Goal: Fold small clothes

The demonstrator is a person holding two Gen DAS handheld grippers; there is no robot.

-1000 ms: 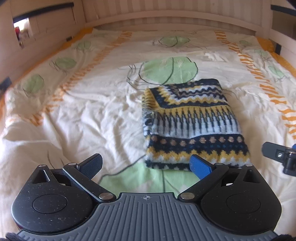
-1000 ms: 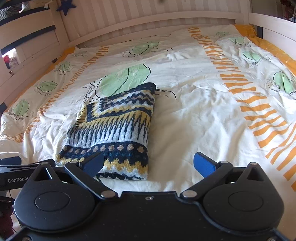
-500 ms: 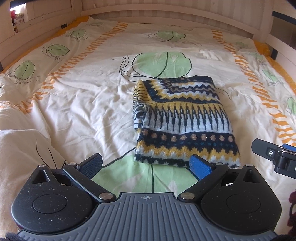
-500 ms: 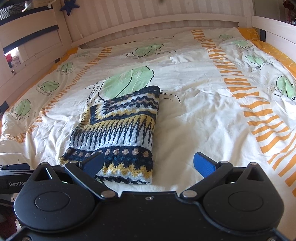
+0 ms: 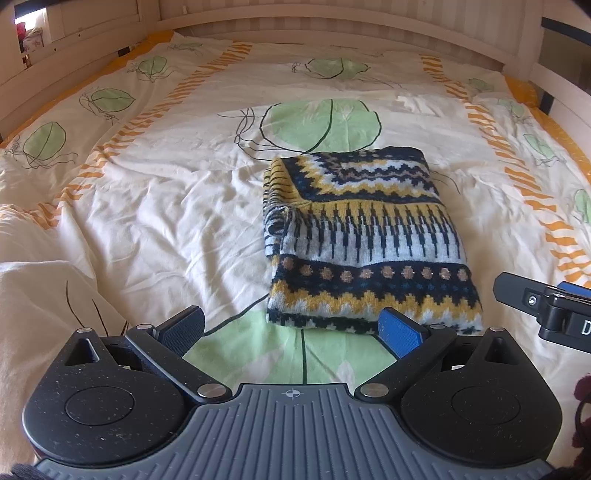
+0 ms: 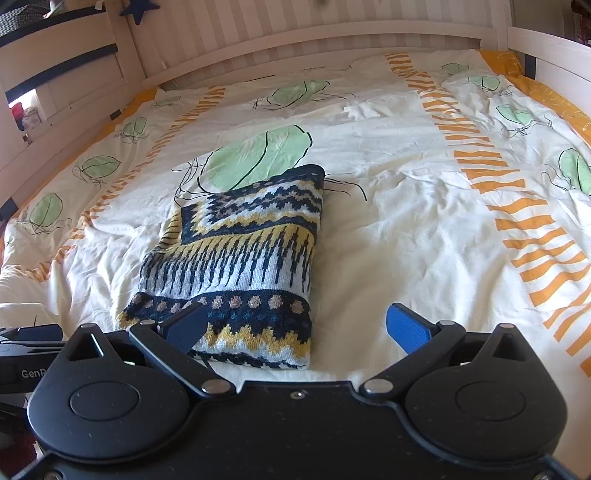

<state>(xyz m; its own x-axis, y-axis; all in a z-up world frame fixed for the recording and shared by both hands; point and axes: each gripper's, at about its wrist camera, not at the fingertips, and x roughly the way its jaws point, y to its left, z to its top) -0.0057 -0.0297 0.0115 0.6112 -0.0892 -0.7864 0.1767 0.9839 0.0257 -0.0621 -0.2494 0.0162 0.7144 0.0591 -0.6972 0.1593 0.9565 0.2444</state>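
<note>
In the left wrist view, the left gripper (image 5: 291, 328) is hovering low over the bed (image 5: 147, 206), its jaws standing wide apart and holding nothing. The folded knit sweater (image 5: 365, 236), patterned in navy, yellow and pale grey bands, is lying flat on the cream duvet cover just ahead of the fingers, its near hem sitting close to the blue pad of the right-hand finger (image 5: 400, 332) without visible contact. The sweater is resting partly over a large green leaf print (image 5: 321, 123). At the right edge, part of the right gripper (image 5: 546, 306) is poking into view beside the sweater's near corner. The pale wooden bed frame (image 5: 332, 22) is running around the mattress.

In the right wrist view, the right gripper (image 6: 295, 326) is also hanging above the bedding with its jaws spread wide and empty. The sweater (image 6: 243, 273) is lying ahead and to the left, its near edge passing behind the dark left-hand finger (image 6: 184, 326); whether that finger is touching the knit cannot be told. A piece of the left gripper (image 6: 29, 343) is showing at the left edge. Orange stripes (image 6: 517, 221) are crossing the cover to the right.
</note>
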